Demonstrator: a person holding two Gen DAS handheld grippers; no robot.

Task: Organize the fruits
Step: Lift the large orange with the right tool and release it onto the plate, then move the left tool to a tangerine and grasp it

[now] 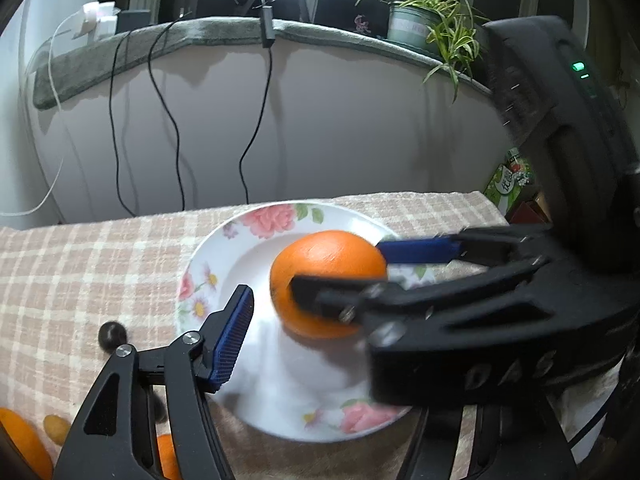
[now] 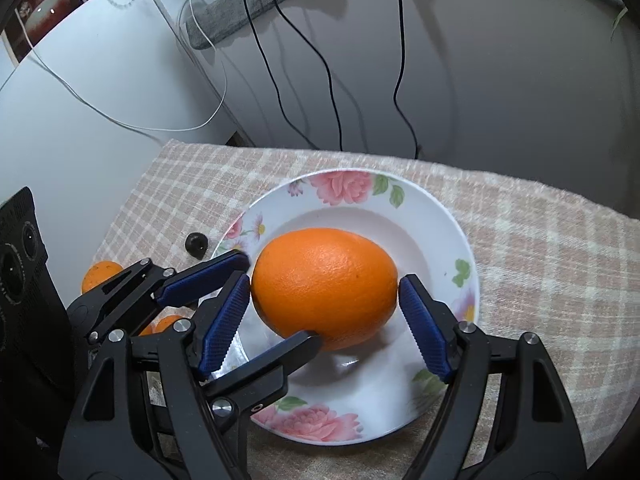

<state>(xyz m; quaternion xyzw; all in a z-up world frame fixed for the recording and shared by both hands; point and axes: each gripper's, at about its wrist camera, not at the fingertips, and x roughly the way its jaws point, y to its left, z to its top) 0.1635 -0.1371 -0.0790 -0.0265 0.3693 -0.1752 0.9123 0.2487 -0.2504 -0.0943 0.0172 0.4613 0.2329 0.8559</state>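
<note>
Orange: the big orange [image 2: 325, 288] sits in the well of the floral plate [image 2: 432, 216], a little toward the rim nearest you; in the left wrist view it shows at [image 1: 328, 280].
Right tool: your right tool [image 2: 325, 308] has its blue pads on both sides of the orange — one pad [image 2: 224, 320] touches the fruit's left flank, the other [image 2: 424, 328] meets its right end. It looks closed on the orange, which appears to rest on the plate.
Left tool: your left tool [image 2: 256, 300] comes in from the left, its fingers spread wide. One blue finger [image 2: 200, 280] lies just beside the orange's left side, the black one [image 2: 280, 356] reaches under its near edge. In its own view only the left pad [image 1: 232, 340] shows, held apart from the fruit over the plate's rim — open, gripping nothing.
Plate: white with pink roses, on the checked cloth [image 2: 540, 280] that covers the worktop.
Other fruit: smaller oranges lie on the cloth left of the plate, one at [image 2: 100, 274], another partly hidden behind the left tool [image 2: 168, 323].
Small dark thing: a round black object [image 2: 196, 243] lies on the cloth just off the plate's left rim; what it is, you cannot tell.
Behind: black cables [image 2: 400, 60] hang down the grey wall, and a potted plant [image 1: 432, 20] stands on the ledge.
</note>
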